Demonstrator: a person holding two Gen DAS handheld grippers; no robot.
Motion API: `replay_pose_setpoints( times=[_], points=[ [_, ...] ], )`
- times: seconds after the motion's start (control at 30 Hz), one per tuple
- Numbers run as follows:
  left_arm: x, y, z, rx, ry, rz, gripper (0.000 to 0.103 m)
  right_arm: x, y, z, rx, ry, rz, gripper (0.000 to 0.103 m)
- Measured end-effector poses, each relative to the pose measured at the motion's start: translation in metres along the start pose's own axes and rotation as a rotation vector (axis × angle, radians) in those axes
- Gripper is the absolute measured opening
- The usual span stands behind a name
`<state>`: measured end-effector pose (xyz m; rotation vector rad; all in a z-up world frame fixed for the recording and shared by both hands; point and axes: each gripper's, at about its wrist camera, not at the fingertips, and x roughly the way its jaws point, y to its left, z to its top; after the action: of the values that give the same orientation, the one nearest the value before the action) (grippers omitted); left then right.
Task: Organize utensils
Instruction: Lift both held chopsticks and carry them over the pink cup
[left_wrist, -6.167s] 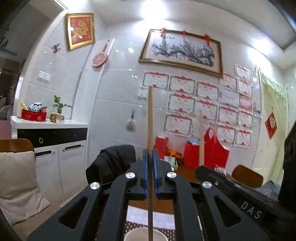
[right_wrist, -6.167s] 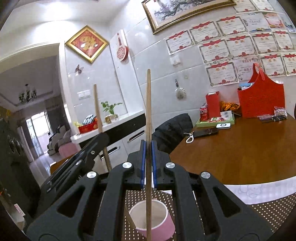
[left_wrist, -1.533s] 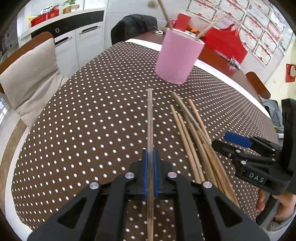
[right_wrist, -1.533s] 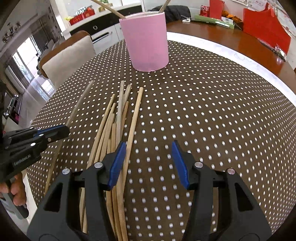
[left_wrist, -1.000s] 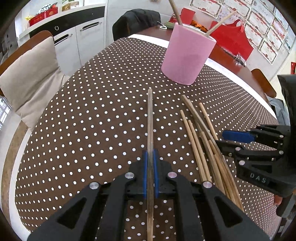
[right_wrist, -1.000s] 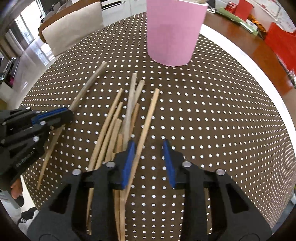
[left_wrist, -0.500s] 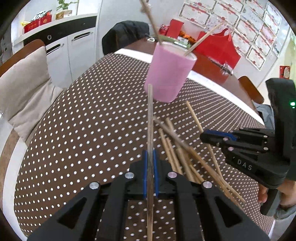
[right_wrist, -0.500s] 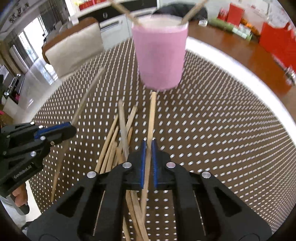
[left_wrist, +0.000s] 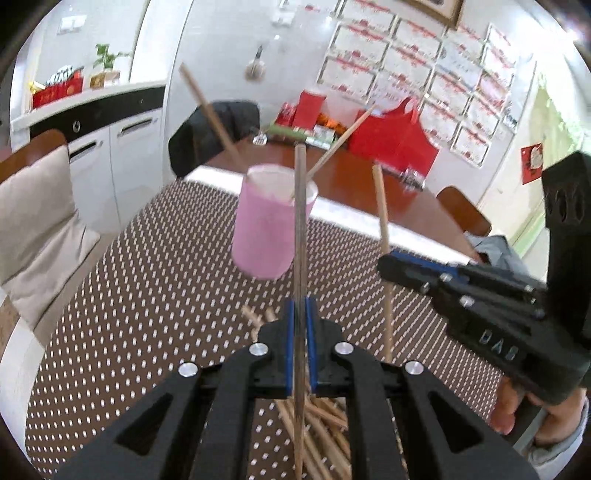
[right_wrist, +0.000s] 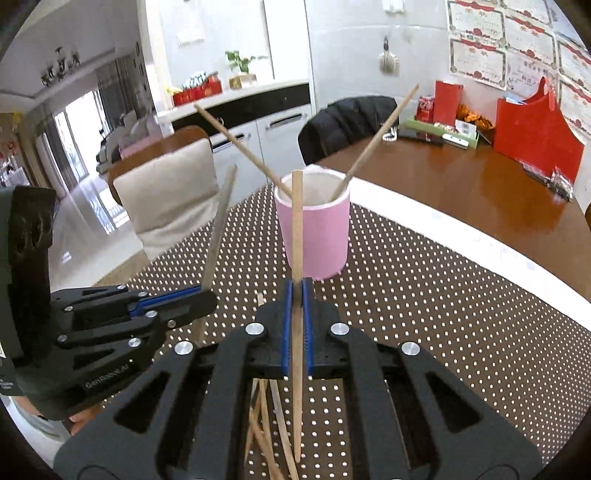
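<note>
The left gripper (left_wrist: 300, 325) has its fingers clamped on a dark chopstick (left_wrist: 300, 221), and the right gripper (right_wrist: 296, 321) pinches a pale chopstick (right_wrist: 296, 229). Below lie loose chopsticks (right_wrist: 266, 424) on the dotted surface (right_wrist: 443, 302). Beyond stands the pink cup (right_wrist: 314, 236) (two sticks already inside).

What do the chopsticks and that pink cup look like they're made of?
Chopsticks: likely wood or bamboo, with a matte tan, unvarnished look. Pink cup: unclear, maybe plastic or ceramic; smooth, even pink outside, paler inside, no gloss to settle it.
</note>
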<state>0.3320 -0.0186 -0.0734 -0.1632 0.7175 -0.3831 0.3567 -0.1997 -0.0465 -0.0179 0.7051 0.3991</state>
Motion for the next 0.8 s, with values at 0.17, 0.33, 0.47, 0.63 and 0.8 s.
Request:
replay_pose_setpoints(
  times=[0.17,0.33,0.47,0.63,0.8],
  points=[
    [-0.008,-0.014,0.020,0.041,-0.102,-0.011,0.006,-0.006,-0.002,-0.003,0.015,-0.045,0.020,0.006],
    [-0.016,-0.026,0.039,0.070,-0.186,-0.022,0.006,-0.019,-0.012,0.009,0.049,-0.119,0.033,0.006],
    [-0.016,-0.031,0.057,0.084,-0.221,-0.021,0.006,-0.023,-0.017,0.021,0.062,-0.162,0.046,0.006],
    [0.005,-0.014,0.053,0.013,-0.056,0.031,0.007,-0.008,-0.024,0.024,0.068,-0.131,0.064,0.006],
    [0.022,0.017,0.027,-0.044,0.063,0.094,0.022,0.003,-0.025,0.020,0.065,-0.082,0.069,0.006]
  ],
)
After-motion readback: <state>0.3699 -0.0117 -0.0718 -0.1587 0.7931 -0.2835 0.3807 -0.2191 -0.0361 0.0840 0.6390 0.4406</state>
